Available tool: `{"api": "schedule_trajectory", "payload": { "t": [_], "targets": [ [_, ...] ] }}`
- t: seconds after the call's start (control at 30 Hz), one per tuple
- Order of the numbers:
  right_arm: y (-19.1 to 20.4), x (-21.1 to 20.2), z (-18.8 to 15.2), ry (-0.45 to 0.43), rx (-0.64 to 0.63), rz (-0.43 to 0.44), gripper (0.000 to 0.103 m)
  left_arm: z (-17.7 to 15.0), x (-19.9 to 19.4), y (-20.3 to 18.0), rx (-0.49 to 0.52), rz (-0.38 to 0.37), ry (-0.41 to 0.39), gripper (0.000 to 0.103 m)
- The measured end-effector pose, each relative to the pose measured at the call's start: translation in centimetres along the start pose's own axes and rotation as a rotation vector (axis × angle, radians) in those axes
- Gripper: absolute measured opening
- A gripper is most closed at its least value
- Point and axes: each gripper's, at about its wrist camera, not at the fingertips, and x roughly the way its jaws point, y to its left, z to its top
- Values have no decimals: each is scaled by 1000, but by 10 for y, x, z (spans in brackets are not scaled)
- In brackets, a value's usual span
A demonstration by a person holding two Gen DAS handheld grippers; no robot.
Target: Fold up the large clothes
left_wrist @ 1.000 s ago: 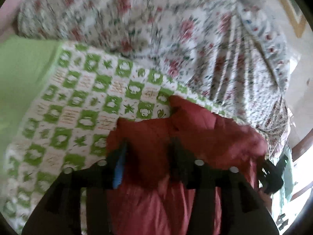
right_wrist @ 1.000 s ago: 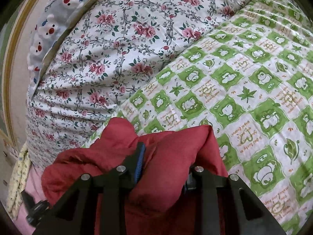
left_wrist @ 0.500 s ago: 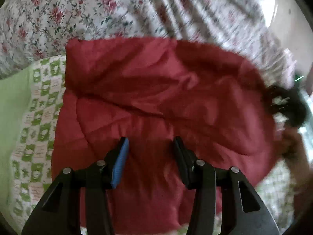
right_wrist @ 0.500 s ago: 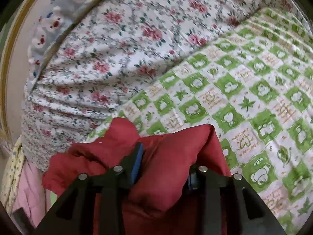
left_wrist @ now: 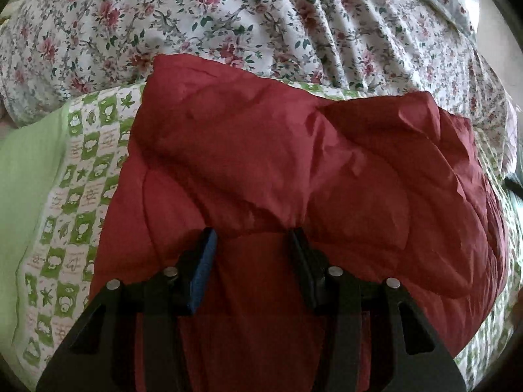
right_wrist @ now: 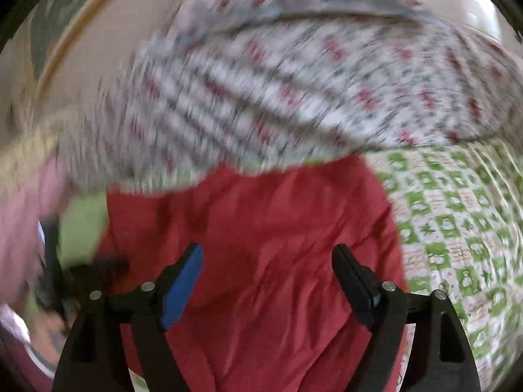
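I'm angling both tongs downward: left tongs [left_wrist: 251,238] clamping a red jacket [left_wrist: 294,170] fold, right tongs [right_wrist: 266,254] opening above it, nothing gripped. Checked quilt [left_wrist: 81,196] underneath, floral bedding [left_wrist: 228,16] behind.

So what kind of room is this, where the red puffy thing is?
Most likely a bedroom, on a bed. A flowery quilt is heaped up at the back, a green checked sheet with little animals covers the surface, and the red padded garment lies spread on it.
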Motion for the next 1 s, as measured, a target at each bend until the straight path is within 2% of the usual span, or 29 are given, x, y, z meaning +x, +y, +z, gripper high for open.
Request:
{"api": "schedule_trajectory", "payload": {
  "t": [0.1, 0.27, 0.4, 0.73, 1.0],
  "targets": [
    [-17, 40, -5, 114, 37, -50, 81, 4, 1, 6, -22, 16, 1, 46],
    [-52, 68, -7, 140, 152, -47, 83, 12, 17, 27, -67, 40, 25, 46],
    [-59, 74, -7, 162, 183, -38, 85, 18, 34, 42, -138, 25, 66, 46],
    [-61, 79, -8, 153, 192, -38, 88, 19, 39, 43, -157, 38, 76, 46],
    [-56, 70, -7, 131, 177, -48, 88, 11, 10, 44, -149, 36, 26, 46]
  ]
}}
